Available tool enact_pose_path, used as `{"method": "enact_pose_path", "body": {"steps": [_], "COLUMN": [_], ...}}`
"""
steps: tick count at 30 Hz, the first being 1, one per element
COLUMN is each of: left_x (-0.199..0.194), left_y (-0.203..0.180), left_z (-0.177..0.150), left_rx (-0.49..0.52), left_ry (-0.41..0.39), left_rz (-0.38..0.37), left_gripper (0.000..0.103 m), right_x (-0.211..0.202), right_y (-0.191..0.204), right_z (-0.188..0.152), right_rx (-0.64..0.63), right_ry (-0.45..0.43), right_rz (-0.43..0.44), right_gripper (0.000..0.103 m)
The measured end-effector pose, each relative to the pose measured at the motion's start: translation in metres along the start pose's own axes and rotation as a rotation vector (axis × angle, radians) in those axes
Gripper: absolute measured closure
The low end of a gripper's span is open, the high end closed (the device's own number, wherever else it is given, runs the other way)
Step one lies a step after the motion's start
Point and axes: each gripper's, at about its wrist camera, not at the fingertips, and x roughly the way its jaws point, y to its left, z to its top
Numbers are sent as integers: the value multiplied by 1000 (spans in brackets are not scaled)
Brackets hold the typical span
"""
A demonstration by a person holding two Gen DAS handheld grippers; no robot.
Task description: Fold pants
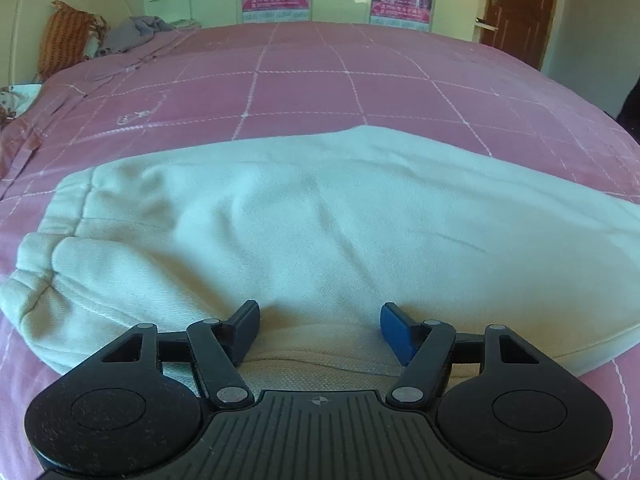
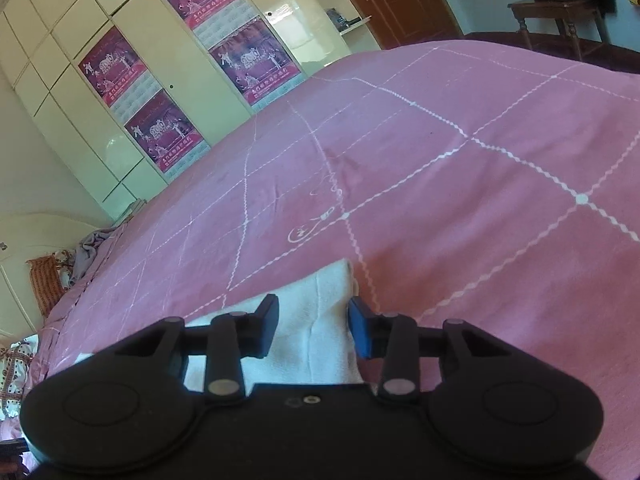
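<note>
pants (image 1: 300, 220) flat on bedspread (image 1: 320, 80); left fingers (image 1: 256, 320) apart, empty; right fingers (image 2: 272, 316) straddle cloth, grip unclear.

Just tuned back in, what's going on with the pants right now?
A person is folding cream pants on a pink checked bedspread, one handheld gripper in each hand. The pants lie lengthwise, apparently already doubled leg over leg. The left gripper sits at their near edge with its fingers wide apart and no cloth pinched. The right gripper has a white end of the pants between its fingers; whether it is actually gripping is unclear.
</note>
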Motion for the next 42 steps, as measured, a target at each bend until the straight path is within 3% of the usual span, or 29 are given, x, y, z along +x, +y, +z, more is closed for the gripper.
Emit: {"method": "enact_pose_path", "body": {"steps": [6, 9, 11, 12, 14, 16, 19, 20, 21, 23, 24, 26, 28, 31, 33, 40, 41, 42], "left_x": [-28, -26, -20, -18, -13, -9, -7, -6, -5, -5, -5, -6, -6, -6, -6, -5, -5, -4], "left_y": [34, 61, 77, 82, 84, 81, 79, 79, 80, 80, 80, 80, 81, 82, 82, 83, 82, 82], "left_z": [-5, -9, -13, -14, -15, -15, -15, -15, -14, -14, -14, -14, -14, -15, -15, -15, -16, -16], "left_rx": [-119, -191, -242, -255, -248, -233, -221, -222, -224, -225, -223, -216, -213, -214, -215, -214, -213, -212], "left_ry": [-112, -69, -40, -37, -26, -20, -18, -18, -17, -14, -12, -10, -11, -11, -12, -11, -11, -11], "left_rz": [129, 173, 162, 158, 158, 162, 165, 165, 164, 163, 161, 156, 147, 141, 141, 138, 139, 140], "left_gripper": [35, 35, 35, 35, 35, 35, 35, 35, 35, 35, 35, 35, 35, 35, 35, 35, 35, 35], "right_x": [2, 20, 32, 37, 43, 41, 20, 19, 27, 51, 59, 52, 34, 12, -1, -38, -41, -42], "right_y": [6, 8, 8, 8, 13, 27, 43, 43, 41, 29, 19, 4, -8, -18, -20, -24, -21, -17], "right_z": [5, 13, 18, 20, 22, 25, 31, 32, 33, 32, 30, 27, 24, 17, 12, 9, 9, 9], "right_rx": [-42, -47, -39, -35, -51, -121, -172, -180, -190, -169, -122, -6, 79, 98, 76, -20, -44, -82], "right_ry": [2, 66, 95, 106, 120, 106, -17, -42, -28, 87, 147, 145, 128, 159, 200, 194, 197, 199], "right_rz": [27, 52, 54, 56, 43, 25, 74, 56, -17, -119, -122, -45, 59, 144, 180, 235, 237, 219], "right_gripper": [65, 64, 64, 67, 94, 96, 97, 97, 97, 96, 95, 84, 58, 49, 49, 51, 54, 71]}}
